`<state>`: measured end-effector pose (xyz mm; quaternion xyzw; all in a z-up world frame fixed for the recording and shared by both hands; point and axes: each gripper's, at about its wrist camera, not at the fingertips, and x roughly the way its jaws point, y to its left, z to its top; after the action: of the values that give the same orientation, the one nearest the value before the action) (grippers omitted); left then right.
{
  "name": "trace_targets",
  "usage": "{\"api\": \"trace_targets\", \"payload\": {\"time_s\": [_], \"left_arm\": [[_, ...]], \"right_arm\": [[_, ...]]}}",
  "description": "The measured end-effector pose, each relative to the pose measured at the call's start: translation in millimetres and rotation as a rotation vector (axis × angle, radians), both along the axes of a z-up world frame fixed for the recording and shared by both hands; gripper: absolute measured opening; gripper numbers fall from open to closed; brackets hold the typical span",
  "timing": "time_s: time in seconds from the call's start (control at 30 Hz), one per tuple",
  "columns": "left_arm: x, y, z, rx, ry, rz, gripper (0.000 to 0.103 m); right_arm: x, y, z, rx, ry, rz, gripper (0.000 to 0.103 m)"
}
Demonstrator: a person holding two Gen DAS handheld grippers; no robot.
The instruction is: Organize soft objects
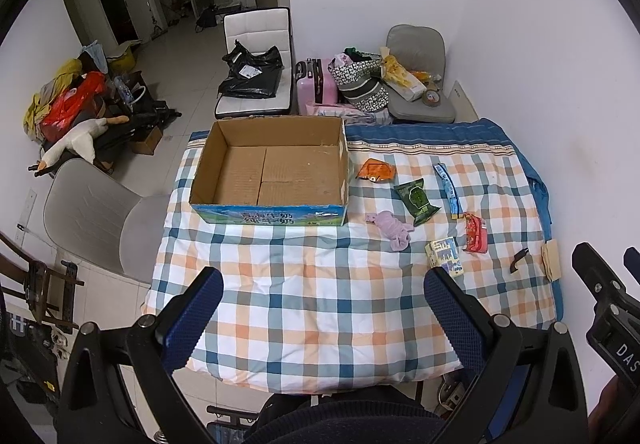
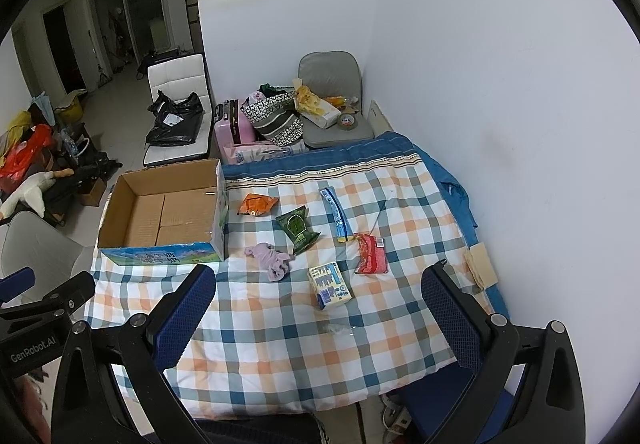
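on the counter (image 1: 320, 284), which is covered by a checked quilt, an open cardboard box (image 1: 272, 172) is seen at the far left, with nothing in it. to its right, well apart from the box wall, the small things are scattered: a green packet (image 2: 297, 229), a red pouch (image 2: 371, 254), a tissue pack (image 2: 330, 284), a lilac cloth (image 2: 272, 259), an orange packet (image 2: 256, 204) and a blue tube (image 2: 335, 215), whose long axis runs away from the cameras. both the left tongs (image 1: 322, 308) and the right tongs (image 2: 318, 304) are held wide, with nothing between the pads, above the near edge. the soft things lie ahead of the right tongs and ahead-right of the left tongs, so the right hand is judged nearer; the tissue pack is nearest to it. nothing is yet sorted.
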<state>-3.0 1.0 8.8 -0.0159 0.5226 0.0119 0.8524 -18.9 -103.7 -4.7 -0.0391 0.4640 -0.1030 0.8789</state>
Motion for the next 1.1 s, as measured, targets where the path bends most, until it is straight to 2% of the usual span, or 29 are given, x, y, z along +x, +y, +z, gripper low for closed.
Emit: {"api": "trace_targets", "payload": {"time_s": [0.43,0.57,0.67,0.77,0.87,1.0,1.07,1.1], "left_arm": [[-1,0,0,-0.001,-0.004,-0.001,0.103],[14,-5,0,-0.016,-0.006,-0.007,0.103],[36,-21,-13,-0.035,0.009,-0.018,0.103],[62,-44,-46,-0.049,0.073,-0.048,0.103],[93,-68,-93,-0.072,0.175,-0.084,0.103],[127,-104,-165,-0.132,0.337,-0.101,0.103],[141,-126,-200,-0.191,0.399,-0.117,0.103],[149,-140,-218,-0.179,0.428,-0.119,0.103]], "right_arm": [[-2,0,-2,0.003,0.000,-0.002,0.103],[2,-11,-3,0.021,0.012,-0.030,0.103],[13,-33,-16,0.036,0.033,-0.079,0.103],[30,-62,-37,0.026,0.065,-0.125,0.103],[52,-95,-69,0.024,0.121,-0.160,0.103],[88,-148,-126,0.049,0.224,-0.191,0.103],[109,-173,-161,0.065,0.288,-0.201,0.103],[117,-185,-177,0.078,0.310,-0.199,0.103]]}}
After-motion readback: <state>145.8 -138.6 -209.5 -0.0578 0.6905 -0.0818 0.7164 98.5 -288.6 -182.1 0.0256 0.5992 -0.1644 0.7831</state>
